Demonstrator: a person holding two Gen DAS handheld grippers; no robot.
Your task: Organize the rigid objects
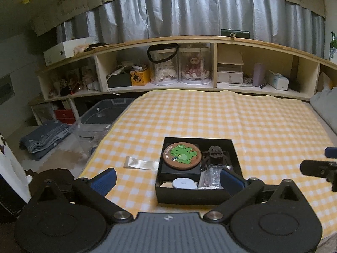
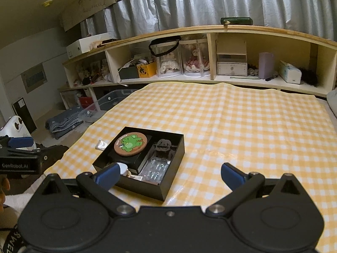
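- Fingers: the left gripper (image 1: pixel 167 179) stands with its blue pads spread wide and nothing between them that they press on; the near rim of the black box (image 1: pixel 189 197) merely lies in the gap as seen from the left wrist view. The right gripper (image 2: pixel 169 176) is likewise spread wide and holds nothing.
- Task items: all sit inside the black box, which rests on the yellow checked cloth (image 1: pixel 263 126). A round coaster with a green animal (image 1: pixel 182 155) lies flat on a black inner case at the far left of the box; a dark figurine (image 1: pixel 214 152) stands in the far right part; a white round object (image 1: pixel 184 183) and a clear plastic packet (image 1: pixel 210 178) lie along the near edge.
- A strip of pale ribbon (image 1: pixel 141 164) lies on the cloth just beside the box's left wall, outside it.
- Key relation: the box lies dead ahead of and below the left fingers. From the right wrist view it sits ahead and to the left, with only the left pad over its near corner.
- Judgement: the left hand is the nearer and better aligned to the box.
- The ribbon's long axis runs left-right across the left view.
- Hedge: the packet's contents are too glary to identify.
- Judgement: sorting looks nearly complete; the ribbon may be the only stray item.
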